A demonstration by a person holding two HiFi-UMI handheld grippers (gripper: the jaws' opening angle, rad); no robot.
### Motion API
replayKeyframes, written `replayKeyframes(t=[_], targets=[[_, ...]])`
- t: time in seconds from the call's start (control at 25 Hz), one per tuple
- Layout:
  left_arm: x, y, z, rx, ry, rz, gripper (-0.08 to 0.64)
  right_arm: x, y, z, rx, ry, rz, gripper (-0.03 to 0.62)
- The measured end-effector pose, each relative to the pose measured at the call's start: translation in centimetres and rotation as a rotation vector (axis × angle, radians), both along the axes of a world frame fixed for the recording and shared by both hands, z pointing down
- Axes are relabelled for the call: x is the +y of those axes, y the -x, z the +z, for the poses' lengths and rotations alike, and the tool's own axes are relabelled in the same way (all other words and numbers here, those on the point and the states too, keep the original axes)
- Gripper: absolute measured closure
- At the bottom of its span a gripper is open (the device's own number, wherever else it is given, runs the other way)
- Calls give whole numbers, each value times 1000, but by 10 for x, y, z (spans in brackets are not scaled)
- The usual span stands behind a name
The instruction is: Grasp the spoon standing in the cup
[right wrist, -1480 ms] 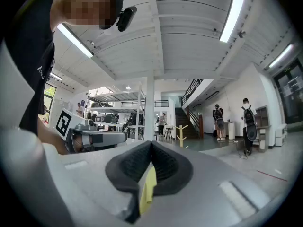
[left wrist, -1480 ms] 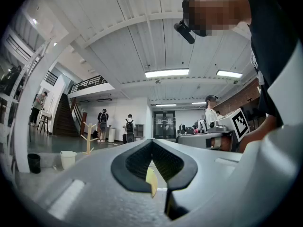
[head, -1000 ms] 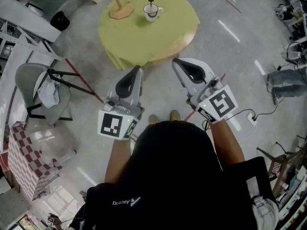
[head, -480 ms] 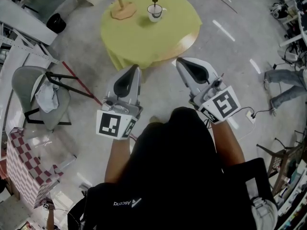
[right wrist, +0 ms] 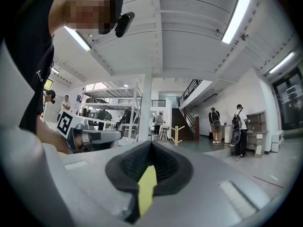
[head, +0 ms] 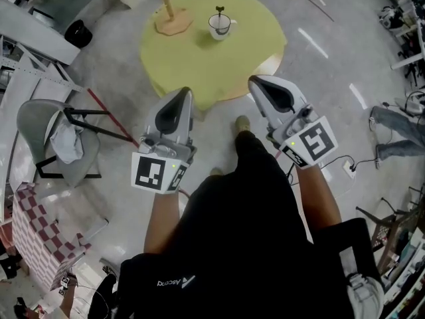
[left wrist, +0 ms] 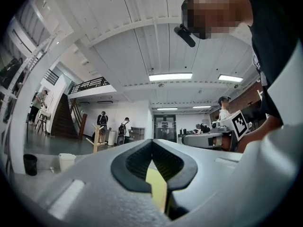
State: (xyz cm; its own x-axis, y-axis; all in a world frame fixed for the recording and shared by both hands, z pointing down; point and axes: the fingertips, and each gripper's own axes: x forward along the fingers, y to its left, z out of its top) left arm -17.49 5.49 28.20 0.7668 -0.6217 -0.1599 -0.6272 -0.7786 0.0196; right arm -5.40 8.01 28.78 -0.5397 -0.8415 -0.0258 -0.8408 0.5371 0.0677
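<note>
We hold two tongs, one in each hand. The left tongs (head: 184, 92) have their jaws pressed together with nothing between them. The right tongs (head: 255, 80) are closed just as tightly and are also empty. Both hang above the grey floor (head: 332, 72), close to the near edge of the worktop (head: 199, 62).

On that round, yellow-covered worktop we count three things. There is one white cup (head: 220, 26) at the far side. One spoon (head: 219, 10) stands upright inside it, well apart from both tongs. One wooden stand (head: 174, 24) sits just left of the cup.

Off to the left stand one grey chair (head: 40, 121) with a pale cloth draped on it and one black bin (head: 78, 33). A power socket (head: 348, 167) with its cable lies on the floor at the right.

The two gripper views show a wide white hall with a beamed ceiling, strip lights and a staircase (right wrist: 185, 122). Several people (right wrist: 239, 129) stand far off.
</note>
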Motion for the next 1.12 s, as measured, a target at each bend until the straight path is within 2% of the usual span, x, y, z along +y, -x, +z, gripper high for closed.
replayKeyframes(t=[0.28,0.64,0.88,1.08,1.12], targets=[[-88,-47,12,-42,33,-57,549,-99,-51,13,35,16,-75,589],[-196,-102,25,-82,75,-191,549,-225,-113,33,26,48,-195,589],[-245,-118,30,-93,80,-259,549,-285,-126,49,57,87,-274,589],[-270,-127,46,-99,111,-264,549,-319,-126,80,73,164,-321,588],[-274,-128,50,-99,118,-260,549,-325,-125,87,78,184,-325,561]])
